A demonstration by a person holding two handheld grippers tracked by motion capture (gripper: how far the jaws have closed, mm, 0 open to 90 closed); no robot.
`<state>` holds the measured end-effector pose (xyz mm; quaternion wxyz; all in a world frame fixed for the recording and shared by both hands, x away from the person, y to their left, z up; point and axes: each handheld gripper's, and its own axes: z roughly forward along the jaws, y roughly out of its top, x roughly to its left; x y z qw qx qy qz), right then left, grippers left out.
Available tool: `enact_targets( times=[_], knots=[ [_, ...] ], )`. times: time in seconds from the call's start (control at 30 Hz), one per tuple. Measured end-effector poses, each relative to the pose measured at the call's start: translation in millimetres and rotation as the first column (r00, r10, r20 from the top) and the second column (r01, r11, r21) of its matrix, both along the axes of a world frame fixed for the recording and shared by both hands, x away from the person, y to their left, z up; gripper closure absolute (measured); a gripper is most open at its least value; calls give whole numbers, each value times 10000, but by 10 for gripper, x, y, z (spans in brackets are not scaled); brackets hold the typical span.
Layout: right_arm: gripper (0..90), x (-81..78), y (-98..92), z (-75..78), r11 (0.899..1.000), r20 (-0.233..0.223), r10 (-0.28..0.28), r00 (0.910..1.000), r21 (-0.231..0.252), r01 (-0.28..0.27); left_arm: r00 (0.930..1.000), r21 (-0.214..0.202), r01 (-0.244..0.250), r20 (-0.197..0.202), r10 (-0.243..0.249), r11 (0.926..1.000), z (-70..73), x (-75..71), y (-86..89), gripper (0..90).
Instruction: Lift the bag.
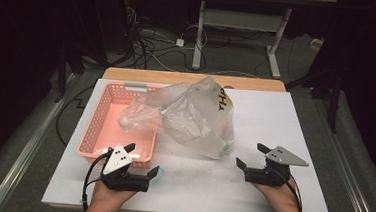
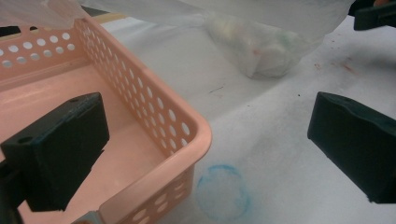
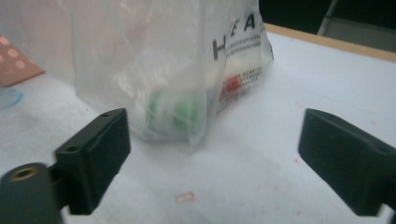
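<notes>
We see a table covered in white sheet [image 1: 275,122], with a pink perforated basket [image 1: 102,125] sitting toward its left edge and a clear plastic bag [image 1: 195,116] slumped near the middle, closer to the far edge. The bag's left part drapes over the basket's right rim, while its bulging lower end rests on the sheet to the right of the basket. Black lettering runs along the bag's upper side, and in the right gripper view we make out something green and white [image 3: 170,109] inside it, too blurred to identify, beside a red-printed patch. The left gripper [image 1: 142,160] is held near the front edge, at the basket's front right corner; its 2 jaws stand wide apart and hold nothing. In the left gripper view 1 jaw is over the basket's interior and the other over the bare sheet, with the basket's corner between them. A faint blue ring mark [image 2: 223,192] lies on the sheet just beside that corner. The right gripper [image 1: 251,156] is held toward the front right of the table, near the bag's lower end but apart from it. Its 2 jaws are also spread wide and empty, pointing at the bag.
</notes>
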<state>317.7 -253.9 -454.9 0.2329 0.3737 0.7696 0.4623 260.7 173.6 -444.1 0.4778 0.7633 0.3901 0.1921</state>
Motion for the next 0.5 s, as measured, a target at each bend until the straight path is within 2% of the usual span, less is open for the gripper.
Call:
enact_targets(
  times=[0.07,0.13,0.2,0.3,0.4,0.5],
  knots=[
    [7,-31,-28,-48,10000,-76,-68,9999,7,69,10000,72,-14,26,14,10000,-13,-1,12,0],
    [0,-56,-80,-89,9996,-215,-187,9996,194,191,10000,94,-37,29,37,9999,-29,-8,24,0],
    [0,-89,-109,-130,9997,-215,-250,9995,18,251,10000,184,-78,1,78,9998,-42,-7,31,0],
    [0,-105,-120,-189,9997,-345,-221,9992,-142,216,9999,50,-100,-135,101,9999,-59,-2,44,0],
    [0,-93,-100,-217,9992,-287,-199,9994,-364,189,9997,-72,-147,-213,146,9999,-69,-2,60,0],
    [0,-98,-114,-209,9995,-197,-219,9996,-222,215,9995,-126,-206,-259,203,9997,-76,-3,90,0]
  ],
)
